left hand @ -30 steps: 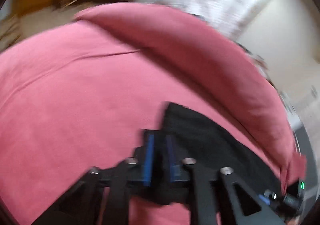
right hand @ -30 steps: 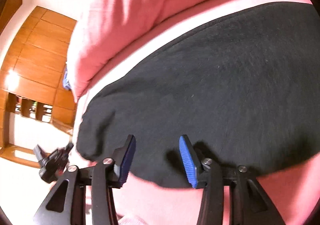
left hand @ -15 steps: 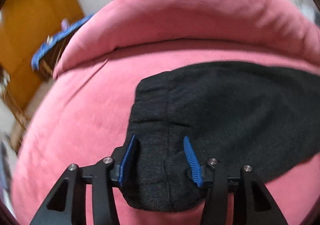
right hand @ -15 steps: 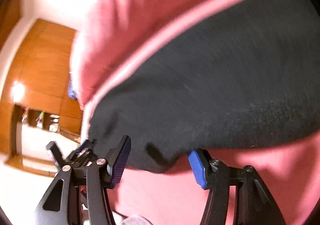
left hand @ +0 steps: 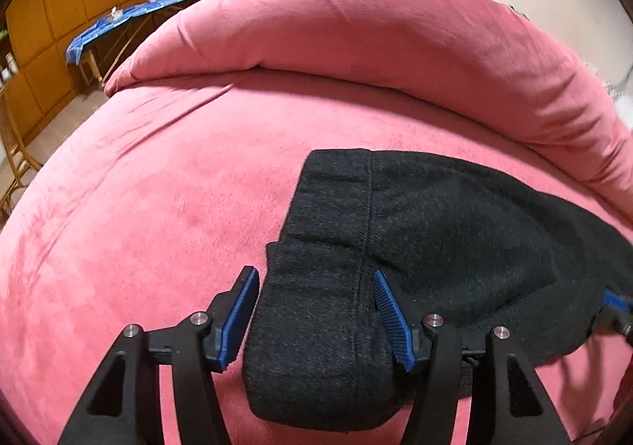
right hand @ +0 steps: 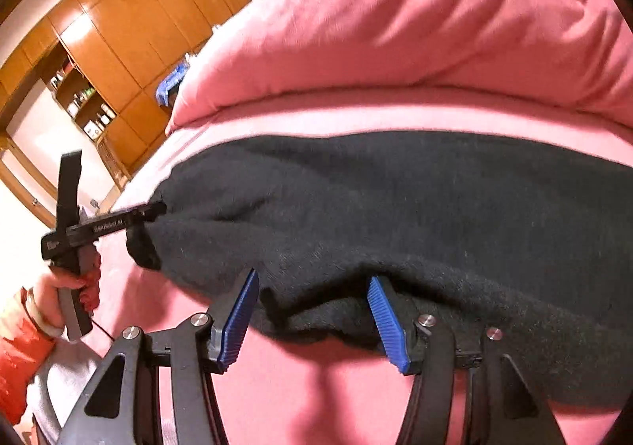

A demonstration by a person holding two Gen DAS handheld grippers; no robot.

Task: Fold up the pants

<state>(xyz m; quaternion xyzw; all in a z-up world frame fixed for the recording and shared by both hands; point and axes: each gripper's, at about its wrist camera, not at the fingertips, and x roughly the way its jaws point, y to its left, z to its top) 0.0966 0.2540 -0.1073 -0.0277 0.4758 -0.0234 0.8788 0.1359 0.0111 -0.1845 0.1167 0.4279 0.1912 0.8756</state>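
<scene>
Presently, the black knit pants point(left hand: 415, 231) lie on the pink velour-covered bed point(left hand: 150, 215), folded over on themselves, with a long pink bolster cushion point(left hand: 356, 29) running along the far side just beyond them. My left gripper point(left hand: 316, 320) is spread wide, its two blue ribbed pads point(left hand: 236, 322) standing either side of the rounded near end of the pants; a stitched seam runs down the cloth between the pads. Neither pad presses the fabric from what I can see. In the right wrist view my right gripper point(right hand: 312, 320) is likewise spread, its blue pads point(right hand: 385, 326) set at the raised near edge of the pants, where the cloth bunches up off the bed and casts a shadow beneath. The fabric sits between the pads but is not pinched. From the same view my left hand point(right hand: 67, 283) is seen at the left, gripping the handle of the other tool, whose black bar reaches to the corner of the pants. An orange sleeve point(right hand: 19, 350) covers the wrist. Behind the bed stand orange wooden wall cabinets point(right hand: 130, 29), and in the left view a blue-topped rattan table point(left hand: 130, 25) stands beside them.
</scene>
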